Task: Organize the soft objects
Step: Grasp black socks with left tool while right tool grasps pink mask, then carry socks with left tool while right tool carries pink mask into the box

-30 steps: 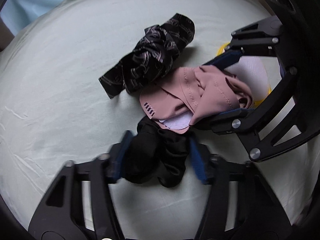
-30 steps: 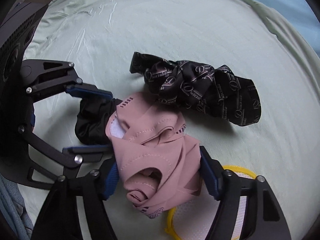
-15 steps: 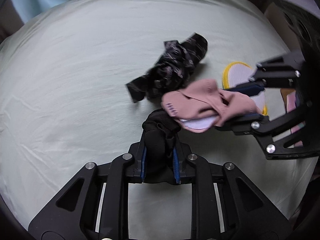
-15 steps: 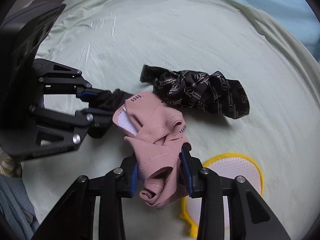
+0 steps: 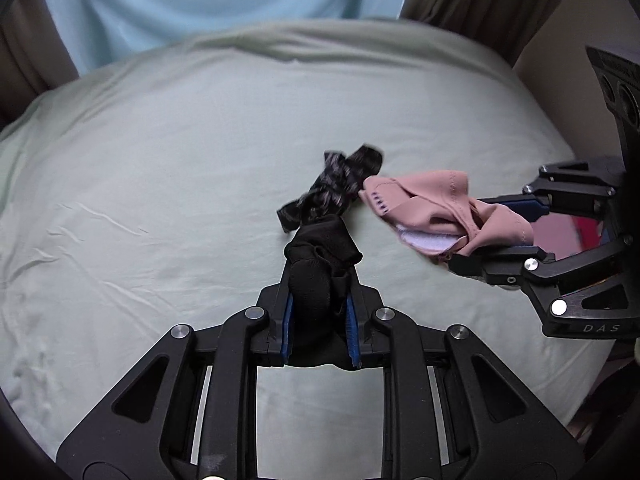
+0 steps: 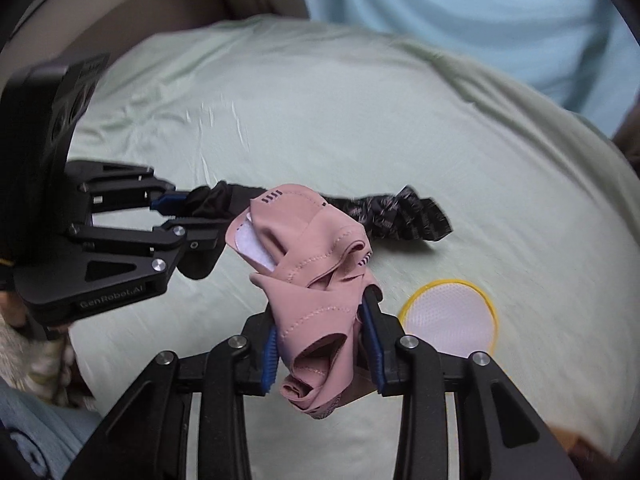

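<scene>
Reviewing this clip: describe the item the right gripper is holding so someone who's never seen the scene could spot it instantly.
On the pale green bed sheet, look to the right gripper, shut on a bunched pink garment with a white lining patch. The plain black cloth in the left gripper and the black patterned cloth lying on the sheet are both dark; only this one is pink.

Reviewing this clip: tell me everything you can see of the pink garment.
The pink garment is a dusty-pink piece of smooth, stretchy-looking cloth with stitched seams, a white lining patch and small dark dash marks near one edge. It is crumpled and twisted, clamped between the blue-padded fingers of the right gripper, and appears lifted off the pale green bedsheet. Its free end hangs forward, overlapping the patterned black cloth in view.
</scene>
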`<state>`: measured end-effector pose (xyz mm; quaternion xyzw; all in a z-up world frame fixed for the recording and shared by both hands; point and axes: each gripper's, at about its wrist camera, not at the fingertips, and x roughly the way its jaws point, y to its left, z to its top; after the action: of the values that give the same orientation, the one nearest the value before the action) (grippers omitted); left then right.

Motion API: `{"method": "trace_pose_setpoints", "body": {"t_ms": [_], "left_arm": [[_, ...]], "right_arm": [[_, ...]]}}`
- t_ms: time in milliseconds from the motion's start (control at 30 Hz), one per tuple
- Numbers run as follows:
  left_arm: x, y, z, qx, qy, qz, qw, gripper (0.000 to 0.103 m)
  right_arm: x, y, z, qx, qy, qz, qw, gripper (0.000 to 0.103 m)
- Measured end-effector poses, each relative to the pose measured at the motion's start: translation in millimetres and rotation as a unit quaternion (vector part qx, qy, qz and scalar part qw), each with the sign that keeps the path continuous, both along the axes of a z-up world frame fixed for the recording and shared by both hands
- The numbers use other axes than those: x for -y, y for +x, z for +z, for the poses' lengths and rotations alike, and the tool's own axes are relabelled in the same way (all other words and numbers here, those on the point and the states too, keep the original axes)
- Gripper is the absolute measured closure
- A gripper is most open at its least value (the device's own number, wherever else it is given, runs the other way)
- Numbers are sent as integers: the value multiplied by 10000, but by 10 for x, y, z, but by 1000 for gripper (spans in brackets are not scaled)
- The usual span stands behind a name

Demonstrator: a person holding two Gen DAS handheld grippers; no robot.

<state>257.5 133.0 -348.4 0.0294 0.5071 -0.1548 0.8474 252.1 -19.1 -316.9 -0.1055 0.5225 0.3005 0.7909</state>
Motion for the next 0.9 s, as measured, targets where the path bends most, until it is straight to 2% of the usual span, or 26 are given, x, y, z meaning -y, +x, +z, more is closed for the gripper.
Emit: {"method": "trace_pose_setpoints", "body": {"t_ms": [233,400,600,700,900], "left_arm": [[3,-349,787,303,-153,50,9994,85],[118,-533,1273,439,-300,82,9986,85],[404,-753,1626,521,-449,77,9976,85],[628,-860,1747,557,-485,62,9972,85],[1293,-1088,1948,641,-529,105,9965,85]], "right_arm": [[137,-402,767,295,213,-943,9949,70],[383,-715,1227,406,405,-1831,9814,70],[828,-1071,1589,461,715,-2811,9559,70],[1079,-1233,1721,518,724,-3083,9471,70],[1863,-1496,1879,590,740,-3472,9330,70]]}}
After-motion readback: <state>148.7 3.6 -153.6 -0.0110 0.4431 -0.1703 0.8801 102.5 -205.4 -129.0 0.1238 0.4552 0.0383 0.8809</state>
